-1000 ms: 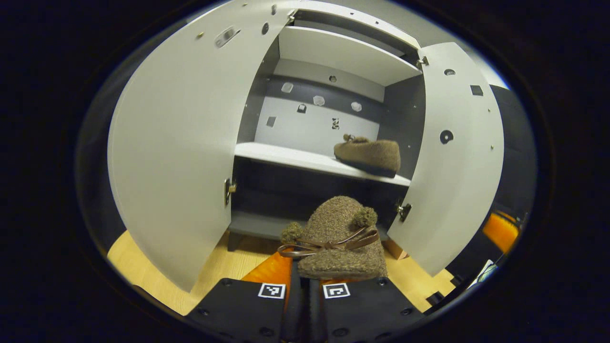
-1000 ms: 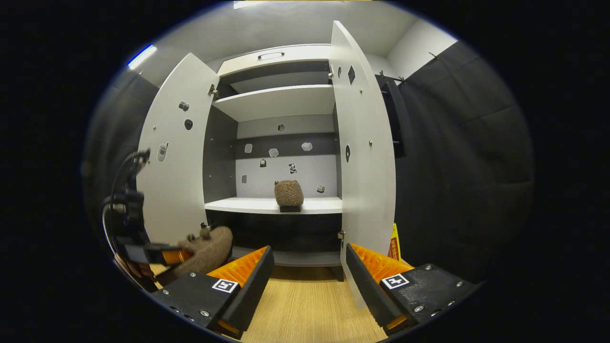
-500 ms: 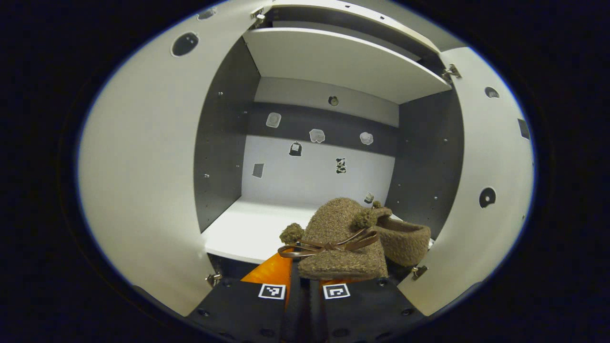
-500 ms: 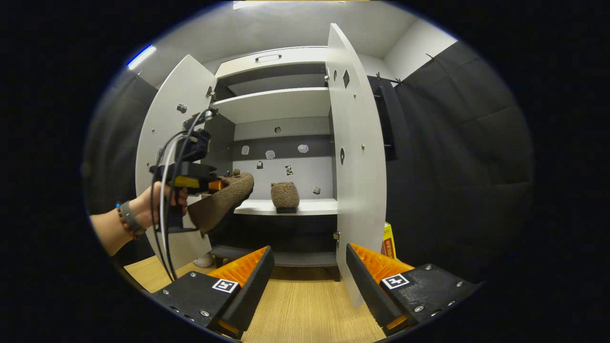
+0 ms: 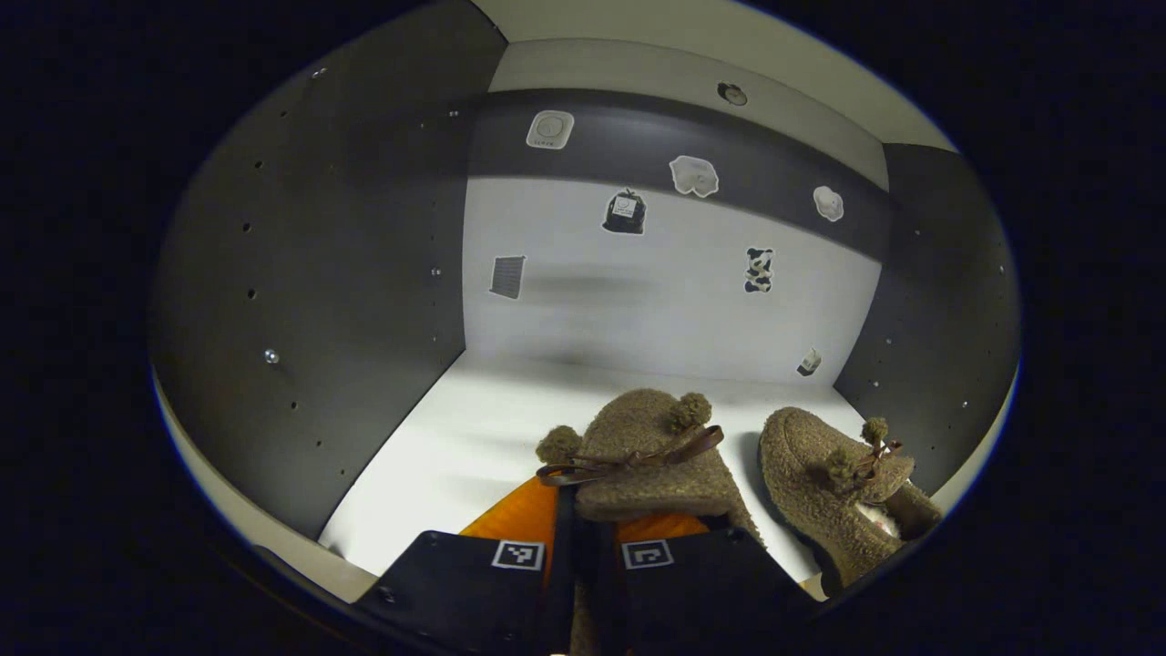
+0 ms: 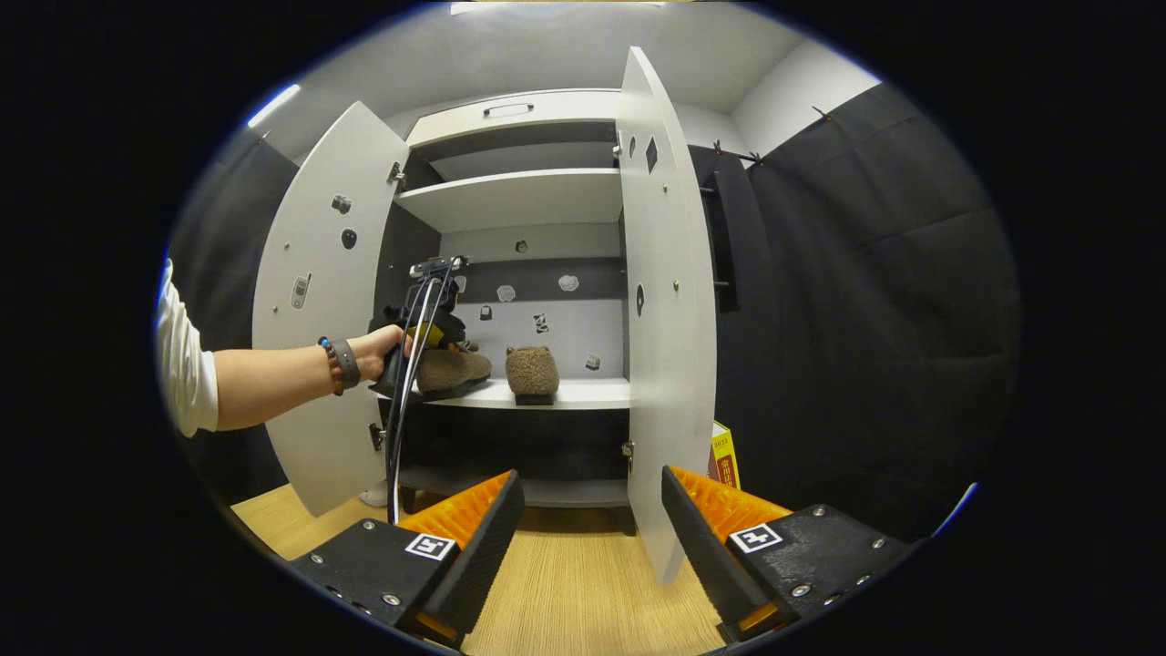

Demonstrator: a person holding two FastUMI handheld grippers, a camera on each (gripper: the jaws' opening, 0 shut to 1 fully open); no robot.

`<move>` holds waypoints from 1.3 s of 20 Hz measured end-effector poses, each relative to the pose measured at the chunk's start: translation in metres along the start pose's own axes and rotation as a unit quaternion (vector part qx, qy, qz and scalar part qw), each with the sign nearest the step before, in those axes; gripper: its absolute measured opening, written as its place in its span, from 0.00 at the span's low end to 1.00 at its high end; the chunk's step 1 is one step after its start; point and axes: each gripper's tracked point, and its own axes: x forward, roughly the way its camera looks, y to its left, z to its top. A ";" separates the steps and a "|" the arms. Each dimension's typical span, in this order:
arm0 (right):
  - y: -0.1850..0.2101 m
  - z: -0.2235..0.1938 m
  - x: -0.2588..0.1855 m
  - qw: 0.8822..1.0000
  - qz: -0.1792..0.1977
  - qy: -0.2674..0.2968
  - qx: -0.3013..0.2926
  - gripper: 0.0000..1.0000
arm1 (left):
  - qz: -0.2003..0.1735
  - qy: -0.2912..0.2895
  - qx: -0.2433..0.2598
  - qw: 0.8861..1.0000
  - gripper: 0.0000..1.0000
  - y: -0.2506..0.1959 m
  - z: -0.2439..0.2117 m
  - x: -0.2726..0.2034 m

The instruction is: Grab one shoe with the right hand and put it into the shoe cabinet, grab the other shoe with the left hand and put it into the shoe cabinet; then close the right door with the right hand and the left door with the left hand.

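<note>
My left gripper (image 5: 583, 538) is shut on the heel of a brown fuzzy shoe (image 5: 651, 451) with a ribbon bow and pompoms, holding it inside the shoe cabinet over the white middle shelf (image 5: 455, 437). The other brown shoe (image 5: 833, 487) rests on that shelf just to its right. In the right gripper view the held shoe (image 6: 453, 371) sits at shelf level beside the resting shoe (image 6: 532, 369), with the left gripper (image 6: 414, 342) in a person's hand (image 6: 373, 353). My right gripper (image 6: 588, 538) stands open and holds nothing, back from the cabinet above the wooden floor. The left door (image 6: 314, 310) and right door (image 6: 660, 301) stand open.
Dark side walls (image 5: 310, 273) and a sticker-dotted back panel (image 5: 638, 273) close in the compartment. A higher shelf (image 6: 510, 196) spans above. A yellow box (image 6: 724, 456) stands on the floor behind the right door. Pale wooden floor (image 6: 583, 592) lies before the cabinet.
The left gripper has carried its shoe up from floor level and forward into the cabinet, down to the middle shelf beside the other shoe. The right gripper has stayed nearly still and open.
</note>
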 end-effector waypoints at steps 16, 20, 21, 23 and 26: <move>-0.015 -0.007 -0.004 1.000 -0.008 0.002 0.014 0.94 | -0.083 -0.013 -0.011 0.996 0.97 -0.017 0.004 -0.061; -0.010 -0.008 -0.005 1.000 0.001 0.005 0.020 0.94 | -0.114 -0.068 -0.005 0.991 0.97 -0.027 0.029 -0.118; -0.008 -0.007 -0.005 1.000 0.004 0.005 0.022 0.94 | -0.120 -0.084 0.000 0.989 0.97 -0.030 0.034 -0.134; -0.005 -0.004 -0.005 1.000 0.009 0.002 0.022 0.94 | -0.128 -0.114 0.014 0.985 0.97 -0.033 0.040 -0.167; -0.001 0.001 -0.004 1.000 0.019 -0.002 0.018 0.93 | -0.143 -0.150 0.021 0.978 0.97 -0.040 0.040 -0.215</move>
